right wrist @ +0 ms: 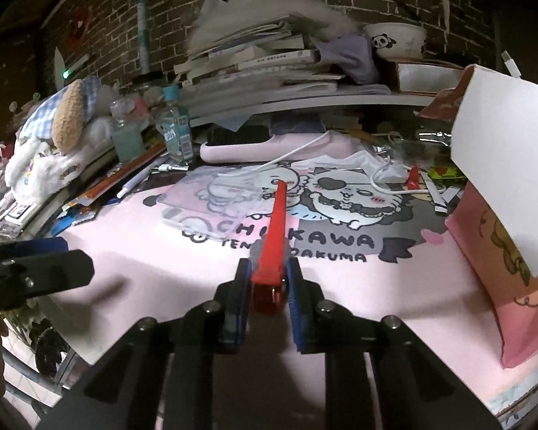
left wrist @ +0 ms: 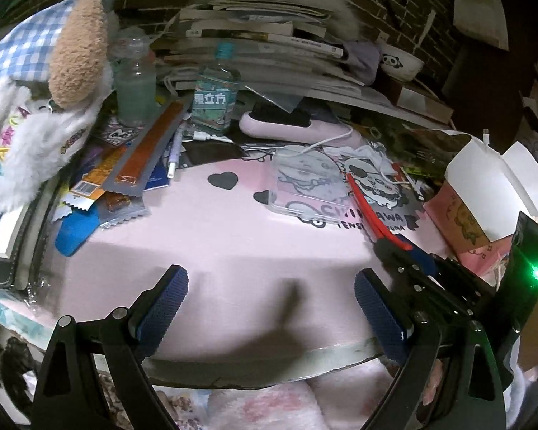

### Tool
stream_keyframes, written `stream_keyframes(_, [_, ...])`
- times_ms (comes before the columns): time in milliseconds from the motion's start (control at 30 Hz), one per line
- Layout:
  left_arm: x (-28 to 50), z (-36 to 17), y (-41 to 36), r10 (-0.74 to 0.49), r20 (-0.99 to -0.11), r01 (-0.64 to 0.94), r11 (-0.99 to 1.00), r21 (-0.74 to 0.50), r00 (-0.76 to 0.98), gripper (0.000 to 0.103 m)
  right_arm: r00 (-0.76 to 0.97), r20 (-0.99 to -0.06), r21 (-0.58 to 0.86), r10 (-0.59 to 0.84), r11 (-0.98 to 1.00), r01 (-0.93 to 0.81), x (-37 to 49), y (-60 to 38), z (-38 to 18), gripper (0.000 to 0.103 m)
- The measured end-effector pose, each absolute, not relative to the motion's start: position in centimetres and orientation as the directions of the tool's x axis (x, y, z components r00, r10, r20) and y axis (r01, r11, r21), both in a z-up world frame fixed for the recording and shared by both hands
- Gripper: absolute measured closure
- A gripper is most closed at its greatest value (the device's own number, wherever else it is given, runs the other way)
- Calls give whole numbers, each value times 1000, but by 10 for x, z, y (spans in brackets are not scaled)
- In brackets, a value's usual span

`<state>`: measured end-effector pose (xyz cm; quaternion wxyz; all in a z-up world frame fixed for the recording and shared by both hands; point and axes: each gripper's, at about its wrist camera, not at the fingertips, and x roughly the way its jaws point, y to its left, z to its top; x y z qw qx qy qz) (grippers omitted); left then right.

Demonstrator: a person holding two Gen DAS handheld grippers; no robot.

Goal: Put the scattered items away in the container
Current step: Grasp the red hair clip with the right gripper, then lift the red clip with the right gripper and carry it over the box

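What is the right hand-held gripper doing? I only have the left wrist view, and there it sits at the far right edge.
Observer: In the right wrist view the right hand-held gripper is shut on a red utility knife, clamping its near end.
Operator: Which way does the knife point?
Observer: Straight ahead from the fingers, over the pink desk mat toward its cartoon print.
Operator: Where's the container from that side?
Observer: The pink paper bag stands upright at the right of that view, close by, its white flap open.
Operator: And my left hand-held gripper?
Observer: It shows at that view's left edge, over the mat, nothing in it.
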<state>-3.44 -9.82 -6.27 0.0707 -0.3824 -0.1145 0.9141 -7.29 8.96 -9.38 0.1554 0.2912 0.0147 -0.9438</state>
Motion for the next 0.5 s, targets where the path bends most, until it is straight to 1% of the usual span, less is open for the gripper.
stream_keyframes(400, [-33, -60, -95, 229, -678, -53, -962, -269, -699, 10, -835, -475, 41, -279, -955, 295, -52, 99, -72, 88])
stream_keyframes(500, [-30, -59, -93, 233, -673, -58, -960, -272, -702, 10, -829, -481, 47, -286, -952, 301, -51, 100, -69, 88])
